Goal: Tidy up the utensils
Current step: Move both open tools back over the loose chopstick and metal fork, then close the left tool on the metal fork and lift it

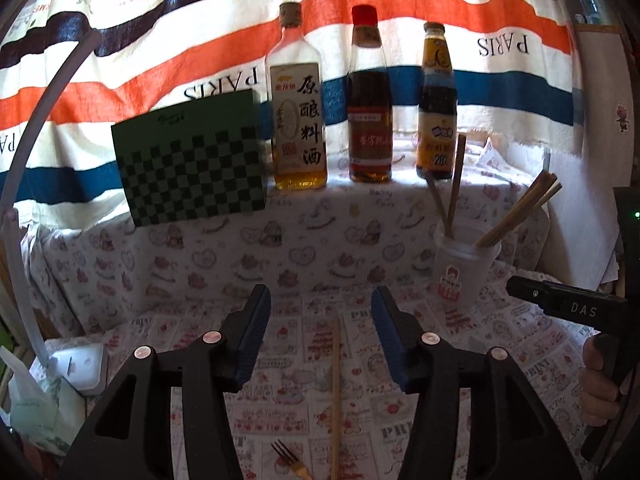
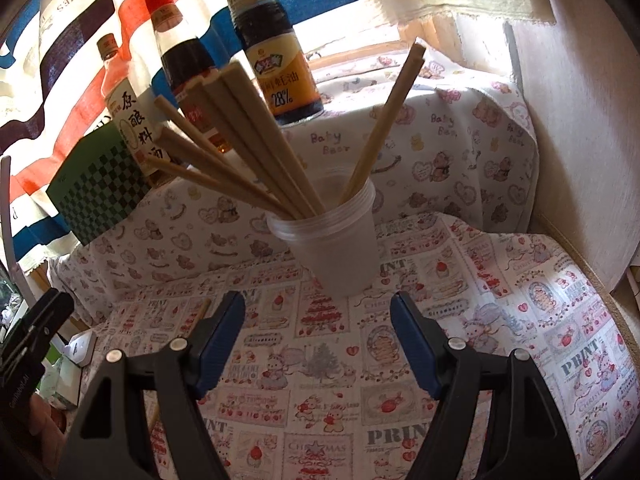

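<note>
While both grippers' fingers gape empty, the oyster-sauce bottle (image 2: pixel 276 60) reads "28%", the cloth (image 2: pixel 400 432) "PRINT".

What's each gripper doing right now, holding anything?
Left gripper: open, empty; a chopstick lies on the cloth between its jaws.
Right gripper: open, empty, facing the cup.

Backlit, dim up front

Daylight glows through the striped cloth (image 1: pixel 360 12) behind the bottles (image 1: pixel 370 96), blowing out the sill white; the tablecloth (image 2: pixel 320 380) lies in soft shadow. Fisheye bends the edges, corners go black, slight blur throughout.
</note>
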{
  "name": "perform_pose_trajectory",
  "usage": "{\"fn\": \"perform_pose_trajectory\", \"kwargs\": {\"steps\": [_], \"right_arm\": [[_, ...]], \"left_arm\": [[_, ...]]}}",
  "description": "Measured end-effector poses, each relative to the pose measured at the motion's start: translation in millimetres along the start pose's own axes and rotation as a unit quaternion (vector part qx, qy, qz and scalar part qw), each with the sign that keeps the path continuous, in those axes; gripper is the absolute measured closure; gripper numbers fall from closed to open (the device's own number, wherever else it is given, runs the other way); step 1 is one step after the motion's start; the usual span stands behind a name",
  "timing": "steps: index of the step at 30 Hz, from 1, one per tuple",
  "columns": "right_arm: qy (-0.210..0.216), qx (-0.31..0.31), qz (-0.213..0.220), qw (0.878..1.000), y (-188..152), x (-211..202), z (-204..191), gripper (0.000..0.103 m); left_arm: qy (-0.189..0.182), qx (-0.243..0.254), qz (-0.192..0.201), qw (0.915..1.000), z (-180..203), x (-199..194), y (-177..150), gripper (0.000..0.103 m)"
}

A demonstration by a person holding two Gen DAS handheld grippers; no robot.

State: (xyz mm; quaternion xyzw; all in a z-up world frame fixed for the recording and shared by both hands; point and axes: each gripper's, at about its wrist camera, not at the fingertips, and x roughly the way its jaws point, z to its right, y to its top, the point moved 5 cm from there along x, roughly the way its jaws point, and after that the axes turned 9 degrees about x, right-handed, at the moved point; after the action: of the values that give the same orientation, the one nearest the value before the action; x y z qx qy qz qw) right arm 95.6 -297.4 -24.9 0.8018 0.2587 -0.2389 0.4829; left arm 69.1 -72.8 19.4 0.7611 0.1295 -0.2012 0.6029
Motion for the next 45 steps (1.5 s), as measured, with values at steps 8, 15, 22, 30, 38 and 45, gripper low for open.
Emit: {"fn": "perform_pose_trajectory", "kwargs": {"steps": [8, 15, 22, 30, 38, 45], "right_arm": [[-0.019, -0.02, -0.011, 1.0, -7.3, 11.2, -1.4, 0.03], [-0.017, -0.031, -0.012, 0.999, -9.5, 10.5, -4.0, 0.03], [-0.03, -0.031, -0.013, 0.999, -9.9, 13.8, -1.3, 0.03], [-0.03, -0.027, -0.009, 0.999, -7.8, 12.2, 1.3, 0.03], [-0.03, -0.028, -0.01, 0.999, -8.1, 11.6, 0.6, 0.03], [-0.032, -0.029, -0.011, 0.999, -8.3, 12.1, 1.3, 0.03]], "left_arm": [[-0.011, 0.001, -0.126, 0.992, -15.6, 25.9, -29.2, 0.049], [-0.066, -0.058, -0.185, 0.9787, -31.1, 23.1, -69.3, 0.05], [-0.123, -0.119, -0.235, 0.9567, -36.6, 34.8, -98.0, 0.072], [-0.104, -0.143, -0.267, 0.9475, -44.9, 48.8, -113.5, 0.076], [-0.13, -0.146, -0.264, 0.9444, -42.4, 57.6, -112.1, 0.101], [-0.055, -0.065, -0.25, 0.9645, -41.9, 63.9, -83.8, 0.101]]}}
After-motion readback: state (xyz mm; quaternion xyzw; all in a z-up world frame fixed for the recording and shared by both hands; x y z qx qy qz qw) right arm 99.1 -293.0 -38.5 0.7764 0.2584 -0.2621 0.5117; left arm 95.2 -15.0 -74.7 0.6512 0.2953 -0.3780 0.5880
